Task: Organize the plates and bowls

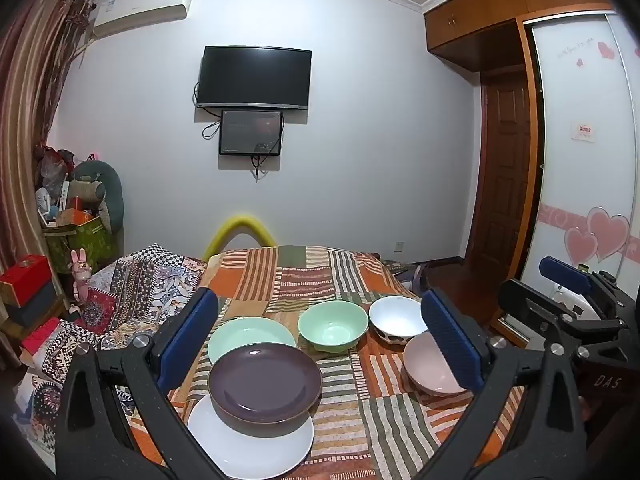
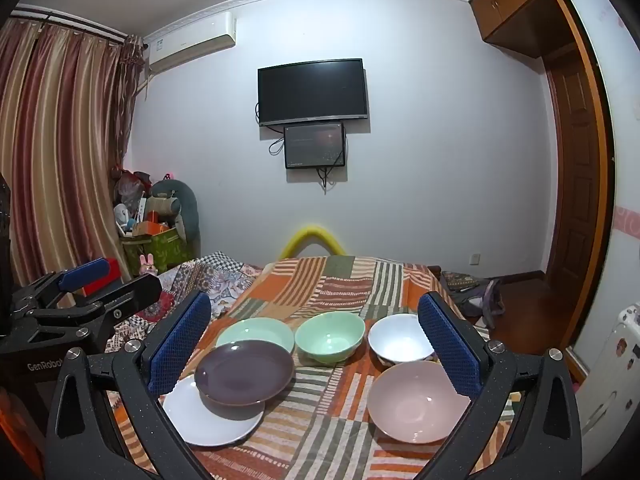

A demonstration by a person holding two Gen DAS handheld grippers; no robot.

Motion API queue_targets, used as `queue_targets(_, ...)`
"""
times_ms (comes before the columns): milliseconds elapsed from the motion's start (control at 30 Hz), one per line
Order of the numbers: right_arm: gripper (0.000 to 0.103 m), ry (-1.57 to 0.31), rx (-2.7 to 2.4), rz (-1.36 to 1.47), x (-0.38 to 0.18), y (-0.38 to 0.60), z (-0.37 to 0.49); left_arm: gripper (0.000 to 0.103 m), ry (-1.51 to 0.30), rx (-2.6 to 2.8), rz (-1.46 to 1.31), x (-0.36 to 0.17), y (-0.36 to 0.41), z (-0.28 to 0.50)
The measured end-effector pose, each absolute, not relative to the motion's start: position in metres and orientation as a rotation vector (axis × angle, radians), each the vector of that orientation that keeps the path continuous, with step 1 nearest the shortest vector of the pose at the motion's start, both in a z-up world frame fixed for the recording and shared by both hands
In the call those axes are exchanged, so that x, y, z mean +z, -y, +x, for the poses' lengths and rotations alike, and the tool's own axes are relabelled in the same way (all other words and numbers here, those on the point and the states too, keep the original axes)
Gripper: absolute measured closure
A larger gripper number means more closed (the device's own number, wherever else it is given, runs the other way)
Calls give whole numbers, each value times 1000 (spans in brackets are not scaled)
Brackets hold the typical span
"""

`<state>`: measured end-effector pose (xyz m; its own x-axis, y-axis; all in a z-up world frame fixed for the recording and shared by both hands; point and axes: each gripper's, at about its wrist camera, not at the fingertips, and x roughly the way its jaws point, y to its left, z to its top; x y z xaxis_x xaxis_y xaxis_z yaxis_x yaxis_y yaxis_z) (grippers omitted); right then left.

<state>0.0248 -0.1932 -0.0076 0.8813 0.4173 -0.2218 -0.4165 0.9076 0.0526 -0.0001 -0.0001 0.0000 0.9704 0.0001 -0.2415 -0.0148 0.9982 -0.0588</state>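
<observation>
- Left gripper (image 1: 320, 344) and right gripper (image 2: 316, 340): both spread wide, holding nothing.
- Purple plate (image 1: 265, 382) rests on white plate (image 1: 250, 446).
- Pink bowl (image 2: 416, 402) sits apart, near white bowl (image 2: 400, 340).

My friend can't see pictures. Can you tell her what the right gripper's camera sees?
Three plates, purple, white and green, and three bowls, green, white and pink, sit on a striped patchwork cloth between the open right gripper. The left gripper is at the left edge.

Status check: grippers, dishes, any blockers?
Left gripper and right gripper open, empty. Purple plate overlaps white plate; pink bowl sits apart. Nothing in the way.
</observation>
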Motion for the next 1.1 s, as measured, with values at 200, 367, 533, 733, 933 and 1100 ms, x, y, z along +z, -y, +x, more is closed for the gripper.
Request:
queue_targets(200,0,-232,435,3,-8,193,25,0,-246,12,-58,0,0,0)
queue_targets(367,0,-230,435,6,-8,193,25,0,-245,14,-56,2,4,0)
queue_targets(533,0,-231,435,7,-8,193,25,0,-244,12,-51,-4,8,4)
queue_targets(733,0,-230,435,7,-8,193,25,0,-240,7,-54,-1,3,0)
queue_targets(933,0,-231,435,8,-8,193,25,0,-241,8,-55,0,2,0)
queue_targets(1100,0,-230,436,8,-8,193,25,0,-242,6,-58,-1,1,0)
